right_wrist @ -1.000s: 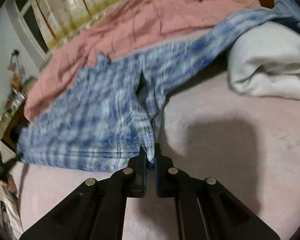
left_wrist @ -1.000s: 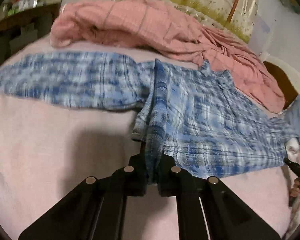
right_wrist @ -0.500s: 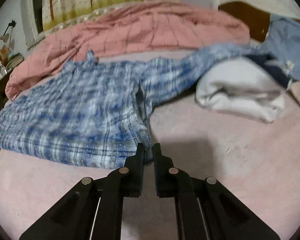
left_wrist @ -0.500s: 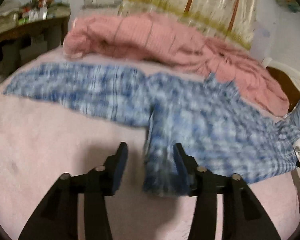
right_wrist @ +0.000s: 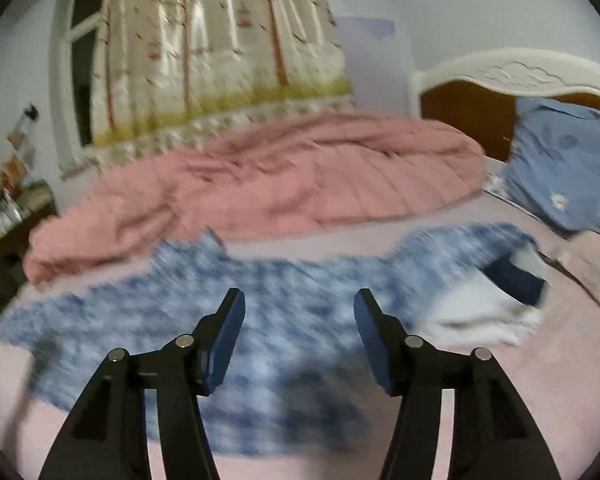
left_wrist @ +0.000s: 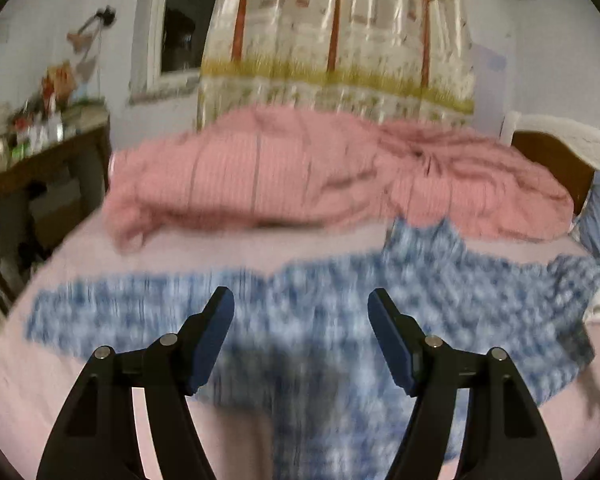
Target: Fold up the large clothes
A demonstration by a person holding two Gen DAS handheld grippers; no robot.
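Both grippers stood open above the bed: your left gripper (left_wrist: 301, 308) and your right gripper (right_wrist: 299, 304) had just been opening their jaws, and nothing lay between the blue pads, which were clear of the cloth. Below them the blue plaid shirt (left_wrist: 340, 320) lay spread flat on the pink sheet (left_wrist: 60, 392), just in front of the heaped pink blanket (left_wrist: 300, 176). Judged from this, you had let go after a lay-down or fold, and the next move called for choosing fresh grip points on a sleeve or hem. The shirt's long axis ran crosswise, sleeve to sleeve; its collar pointed toward the blanket, its hem toward you. A white folded garment (right_wrist: 476, 312) touched the right sleeve.
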